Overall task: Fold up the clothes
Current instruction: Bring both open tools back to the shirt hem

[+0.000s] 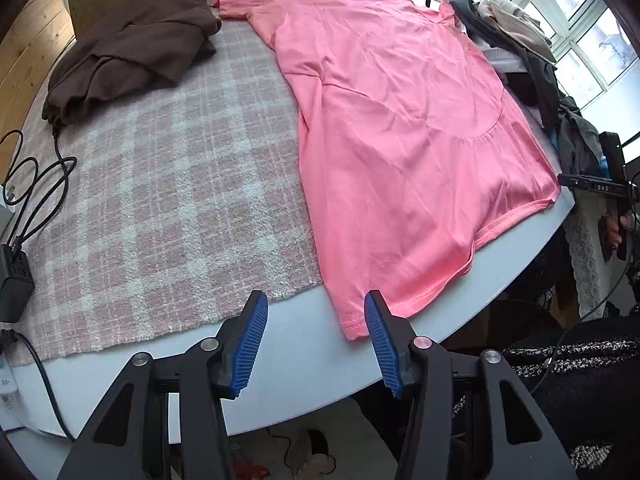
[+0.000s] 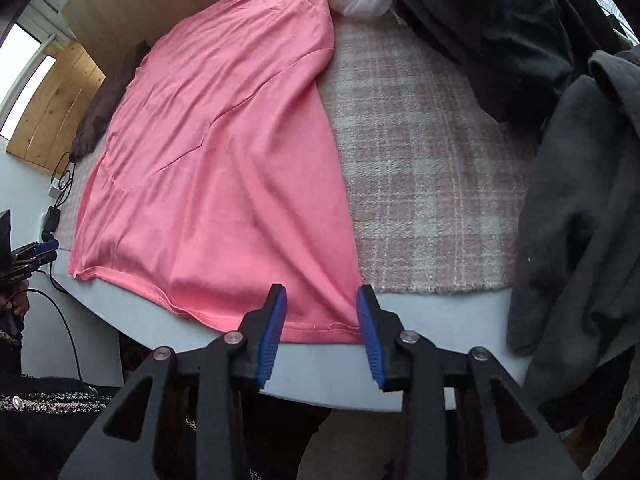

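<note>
On the checked blanket [image 1: 160, 184], pink T-shirt [image 1: 400, 128] spread ahead of left gripper [image 1: 316, 340] and right gripper [image 2: 322, 332], both spread wide, empty.

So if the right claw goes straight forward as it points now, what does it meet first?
Most likely the near hem of the pink T-shirt: the right claw is open and the hem corner lies between its fingers at the table edge. Height above the cloth is unclear, so it may pass just over it.
</note>
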Motion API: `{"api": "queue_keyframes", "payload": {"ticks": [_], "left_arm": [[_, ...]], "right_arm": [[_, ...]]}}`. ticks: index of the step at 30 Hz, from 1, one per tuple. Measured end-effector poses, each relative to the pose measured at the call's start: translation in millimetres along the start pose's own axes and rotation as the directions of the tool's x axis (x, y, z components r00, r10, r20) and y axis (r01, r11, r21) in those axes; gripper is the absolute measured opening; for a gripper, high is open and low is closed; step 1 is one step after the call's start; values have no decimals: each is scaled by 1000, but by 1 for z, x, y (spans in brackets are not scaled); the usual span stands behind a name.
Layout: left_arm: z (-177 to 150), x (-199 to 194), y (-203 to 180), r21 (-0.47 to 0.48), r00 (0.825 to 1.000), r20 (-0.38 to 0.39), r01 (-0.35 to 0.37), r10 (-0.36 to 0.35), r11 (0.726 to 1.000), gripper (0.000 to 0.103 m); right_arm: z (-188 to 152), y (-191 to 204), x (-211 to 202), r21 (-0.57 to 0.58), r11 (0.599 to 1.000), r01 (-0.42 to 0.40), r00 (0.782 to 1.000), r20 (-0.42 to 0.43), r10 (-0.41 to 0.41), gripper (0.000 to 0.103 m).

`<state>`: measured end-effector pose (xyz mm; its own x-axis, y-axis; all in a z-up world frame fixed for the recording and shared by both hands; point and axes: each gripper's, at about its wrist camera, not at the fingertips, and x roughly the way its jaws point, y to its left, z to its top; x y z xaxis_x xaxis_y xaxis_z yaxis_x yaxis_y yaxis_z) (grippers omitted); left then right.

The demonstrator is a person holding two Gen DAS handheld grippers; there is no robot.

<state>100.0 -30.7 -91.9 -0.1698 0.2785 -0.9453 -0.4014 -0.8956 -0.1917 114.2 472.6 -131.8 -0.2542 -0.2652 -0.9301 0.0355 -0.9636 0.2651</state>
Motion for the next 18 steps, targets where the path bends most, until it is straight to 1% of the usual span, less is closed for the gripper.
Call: {"api": "queue_keyframes", "payload": {"ticks": [3, 8, 11, 12, 15, 16, 18], "left_arm": [[-10, 6, -8, 10, 1000, -1, 4, -4, 1000, 48], [-22, 6, -24, 95, 1000, 12, -30, 29, 995, 48], [-29, 6, -33, 146, 999, 21, -51, 48, 988, 48], [-32, 6, -36, 162, 998, 25, -58, 54, 985, 47], [-25, 14, -40, 174, 999, 26, -49, 45, 984, 42], [-23, 16, -42, 176, 999, 24, -49, 46, 983, 36], [-20, 16, -45, 179, 998, 40, -57, 51, 982, 31]], "right_arm": [[-2, 4, -10, -43, 999, 17, 1000, 24, -16, 40], [-13, 16, -27, -172, 984, 55, 997, 55, -46, 40], [-25, 16, -27, -209, 975, 69, 997, 48, -60, 40], [-27, 16, -24, -208, 976, 70, 997, 41, -63, 40], [-32, 15, -19, -214, 974, 70, 997, 31, -65, 40], [-34, 16, -19, -224, 972, 70, 997, 35, -63, 40], [-37, 19, -19, -255, 963, 81, 996, 45, -71, 40]]}}
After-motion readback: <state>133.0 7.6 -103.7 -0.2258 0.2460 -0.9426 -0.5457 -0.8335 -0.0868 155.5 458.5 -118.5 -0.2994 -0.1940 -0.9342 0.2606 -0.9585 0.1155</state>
